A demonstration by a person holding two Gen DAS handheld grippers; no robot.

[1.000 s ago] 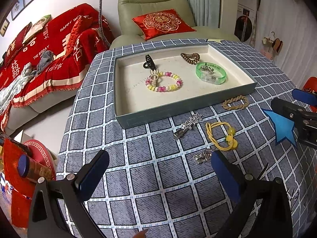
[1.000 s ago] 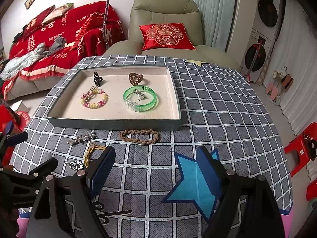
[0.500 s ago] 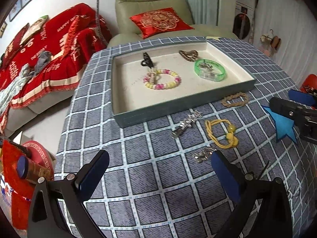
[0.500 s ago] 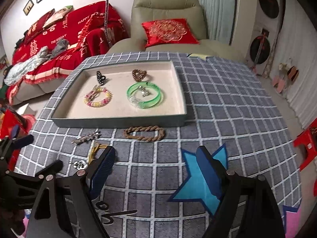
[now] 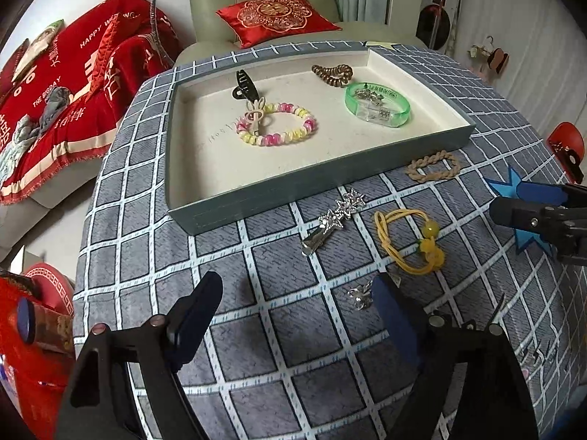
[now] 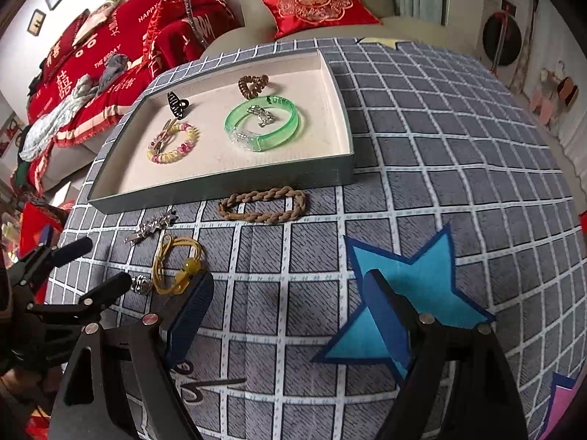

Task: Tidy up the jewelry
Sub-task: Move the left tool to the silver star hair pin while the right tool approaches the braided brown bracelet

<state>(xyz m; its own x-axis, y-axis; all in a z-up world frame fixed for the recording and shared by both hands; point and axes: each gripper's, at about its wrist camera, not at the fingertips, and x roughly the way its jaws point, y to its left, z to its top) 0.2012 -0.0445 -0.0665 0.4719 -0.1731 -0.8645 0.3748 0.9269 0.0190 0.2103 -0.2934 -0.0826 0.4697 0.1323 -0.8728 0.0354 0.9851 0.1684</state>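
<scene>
A grey tray (image 5: 256, 203) (image 6: 205, 189) on the checked tablecloth holds a beaded bracelet (image 5: 277, 130), a green bangle (image 5: 378, 104) (image 6: 264, 124), a black claw clip (image 5: 244, 84) and a brown coil tie (image 5: 332, 73). In front of it lie a braided brown tie (image 5: 433, 167) (image 6: 262, 205), a silver star clip (image 5: 332, 222) (image 6: 150, 227), a yellow cord tie (image 5: 409, 240) (image 6: 178, 267) and a small silver charm (image 5: 357, 295) (image 6: 141, 284). My left gripper (image 5: 299, 311) hovers low over the cloth, its jaws closing with nothing between them; the charm lies by its right finger. My right gripper (image 6: 290, 306) is open over bare cloth.
A blue star patch (image 6: 407, 293) lies under my right gripper's right finger. Beyond the table stand a green armchair with a red cushion (image 5: 279, 13) and a sofa under a red blanket (image 5: 66, 84). Red items (image 5: 29, 326) sit low at the left table edge.
Both grippers have dropped closer to the cloth and tilted downward. The left one's fingers have drawn a little nearer each other. The jewelry has not moved.
</scene>
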